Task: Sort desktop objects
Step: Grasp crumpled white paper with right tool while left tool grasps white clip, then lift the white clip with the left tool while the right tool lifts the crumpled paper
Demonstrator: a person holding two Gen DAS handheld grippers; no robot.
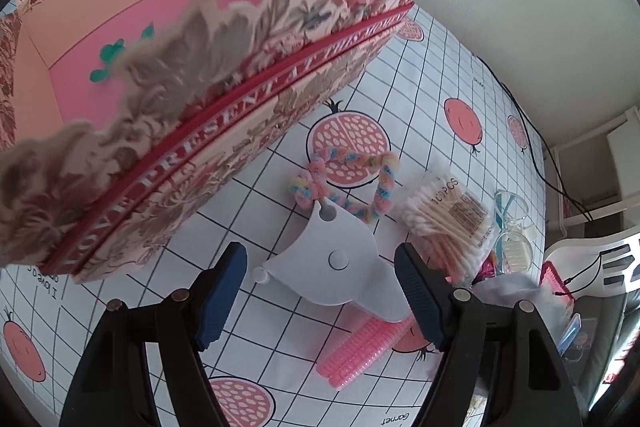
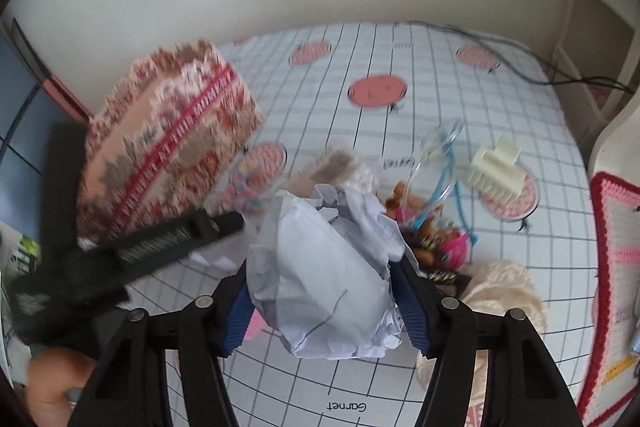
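Paper [image 2: 324, 287], crumpled into a ball, sits clamped between both pads of the right gripper [image 2: 320, 311], above the cloth [image 2: 400, 367]. Left gripper [image 1: 320, 291] hangs over a white plastic piece [image 1: 332, 263], jaws wide, pads clear of it. Floral box [image 1: 160, 131] stands open just left. Pipe cleaner [image 1: 352, 183], cotton swabs [image 1: 448, 223] and pink curler [image 1: 360, 351] lie near the piece.
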